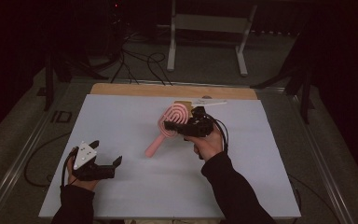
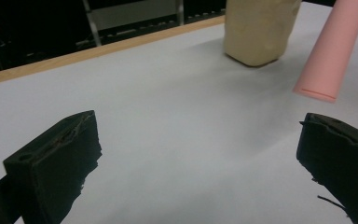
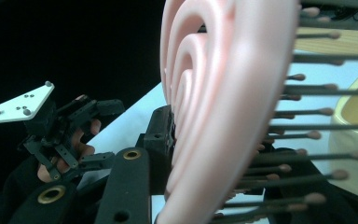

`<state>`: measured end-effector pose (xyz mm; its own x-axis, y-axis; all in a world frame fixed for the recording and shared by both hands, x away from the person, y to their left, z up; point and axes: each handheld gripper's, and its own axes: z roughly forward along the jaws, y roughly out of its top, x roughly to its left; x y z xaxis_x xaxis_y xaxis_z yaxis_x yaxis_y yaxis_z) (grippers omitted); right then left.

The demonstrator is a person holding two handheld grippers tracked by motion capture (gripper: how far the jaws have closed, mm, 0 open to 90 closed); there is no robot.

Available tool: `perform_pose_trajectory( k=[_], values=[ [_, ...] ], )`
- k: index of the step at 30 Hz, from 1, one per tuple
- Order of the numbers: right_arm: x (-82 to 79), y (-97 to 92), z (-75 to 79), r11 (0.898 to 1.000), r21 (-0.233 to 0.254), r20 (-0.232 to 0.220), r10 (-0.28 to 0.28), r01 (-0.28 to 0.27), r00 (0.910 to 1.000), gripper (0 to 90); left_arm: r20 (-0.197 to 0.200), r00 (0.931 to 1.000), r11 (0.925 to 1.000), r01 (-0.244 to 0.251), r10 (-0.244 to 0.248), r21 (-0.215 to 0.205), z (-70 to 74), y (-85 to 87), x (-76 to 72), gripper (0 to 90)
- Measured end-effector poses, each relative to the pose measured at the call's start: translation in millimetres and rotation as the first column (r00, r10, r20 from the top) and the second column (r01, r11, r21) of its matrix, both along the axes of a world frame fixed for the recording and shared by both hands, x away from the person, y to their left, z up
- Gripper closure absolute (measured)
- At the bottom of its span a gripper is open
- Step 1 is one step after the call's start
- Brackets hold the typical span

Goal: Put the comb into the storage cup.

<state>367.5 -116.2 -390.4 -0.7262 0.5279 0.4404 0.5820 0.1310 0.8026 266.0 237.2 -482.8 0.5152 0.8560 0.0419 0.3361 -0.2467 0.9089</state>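
Note:
A pink hairbrush [image 1: 173,116] with an oval ribbed head is held near the middle of the white board [image 1: 121,116]. My right gripper [image 1: 171,124] is shut on the head's edge, and the handle [image 1: 153,148] points toward the near left. In the right gripper view the brush head [image 3: 223,107] stands edge-on between the jaws, with its dark bristles [image 3: 307,135] pointing right. My left gripper [image 1: 106,153] rests low at the near left, open and holding nothing. In its own view the left gripper [image 2: 196,158] has its jaws spread wide, with the pink handle tip [image 2: 328,51] ahead to the right, apparently just above the board.
A beige block-like object [image 1: 182,103] sits just behind the brush, and the left gripper view shows this beige object [image 2: 258,28] too. A thin white item [image 1: 210,101] lies near the board's far wooden edge [image 1: 168,89]. Cables and a metal frame [image 1: 205,28] are on the floor beyond.

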Motion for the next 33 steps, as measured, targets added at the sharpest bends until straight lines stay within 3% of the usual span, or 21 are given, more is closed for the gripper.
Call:
perform_pose_trajectory(
  k=[16, 33],
  values=[
    [6.1, 4.8, 5.4, 1.000, -0.005, 0.012, 0.003, -0.003, 0.9999, 63.8, 0.006, 1.0000, 0.9999, -0.004, 0.004, 0.014, -2.9, 1.4, -0.9, 0.2],
    [20.0, -0.1, 5.5, 1.000, 0.003, 0.000, -0.029, 0.029, 0.9996, 63.7, 0.015, 0.9999, 0.9999, -0.006, 0.005, 0.009, -4.2, 0.6, -1.2, 0.1]
  ],
)
